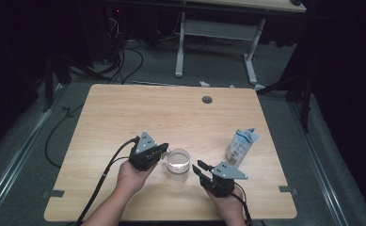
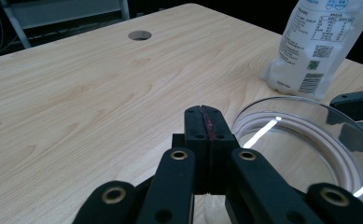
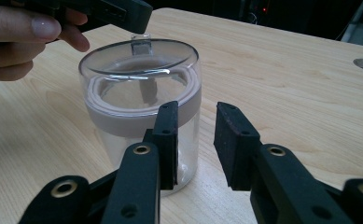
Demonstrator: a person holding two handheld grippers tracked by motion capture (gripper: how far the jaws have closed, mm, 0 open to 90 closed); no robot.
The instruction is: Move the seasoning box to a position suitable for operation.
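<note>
Jar point(image 1: 178, 165) on table point(image 1: 124, 117): my left gripper point(image 1: 162, 149), jaws shut empty beside its lid point(image 3: 139, 56); right gripper point(image 1: 201, 169), jaws half-open, empty. A nudge may topple it.

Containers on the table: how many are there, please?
2. A glass jar with a clear lid stands near the front edge, between the two grippers. A white pouch stands to its right, nearer the table's right edge. Nothing seems hidden.

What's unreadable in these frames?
- Pouch label: print too small; top cut by the left gripper view's edge.
- Jar contents: glare on its clear lid, right gripper view.
- Left gripper jaws' contact with the lid tab: hidden in the high view.
</note>
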